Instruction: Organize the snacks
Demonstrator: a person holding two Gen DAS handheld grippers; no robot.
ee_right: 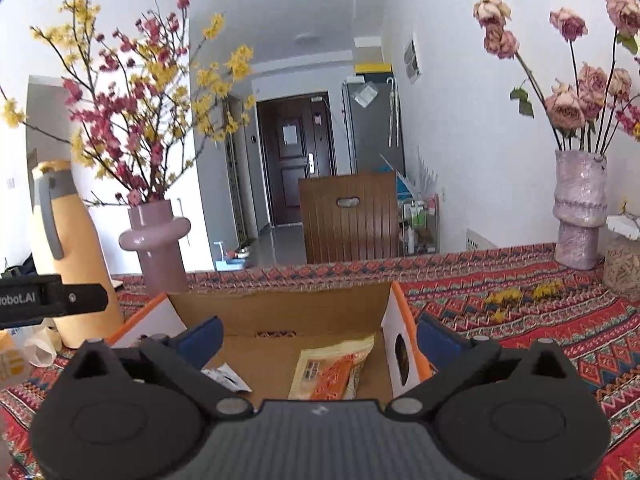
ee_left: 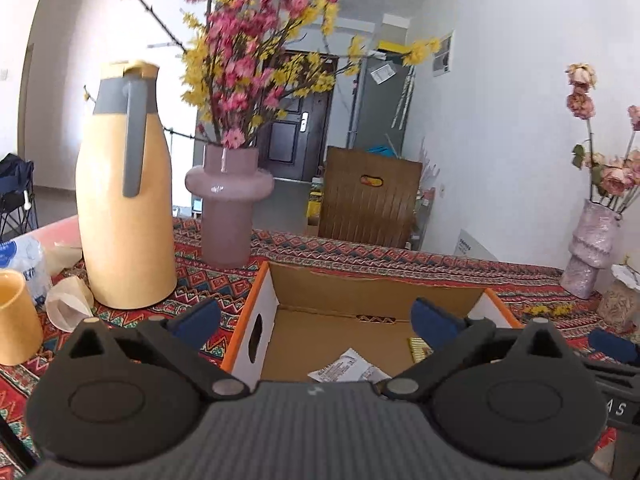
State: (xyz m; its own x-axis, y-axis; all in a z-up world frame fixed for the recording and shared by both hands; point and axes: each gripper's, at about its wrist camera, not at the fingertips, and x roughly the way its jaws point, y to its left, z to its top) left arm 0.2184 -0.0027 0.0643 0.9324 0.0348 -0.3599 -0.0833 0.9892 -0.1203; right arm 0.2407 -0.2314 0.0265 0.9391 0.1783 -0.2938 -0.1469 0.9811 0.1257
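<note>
Snacks lie in the open orange-edged cardboard box [ee_right: 280,312]: an orange-and-yellow packet [ee_right: 332,368] at five o'clock, a white wrapper [ee_left: 348,368], perhaps a gold one. Left gripper [ee_left: 316,316] and right gripper [ee_right: 318,336] gape wide, empty. Next: fetch another snack.

The cardboard box [ee_right: 280,312] is open on top, its floor mostly bare between a white packet [ee_right: 226,378] and an orange snack bag [ee_right: 332,372]. Left of the box stand a yellow jug [ee_left: 124,200] and pink vase [ee_left: 228,200] (branches spreading overhead). Right of the box the patterned cloth [ee_right: 540,332] lies clear up to a textured vase [ee_right: 580,212].
</note>
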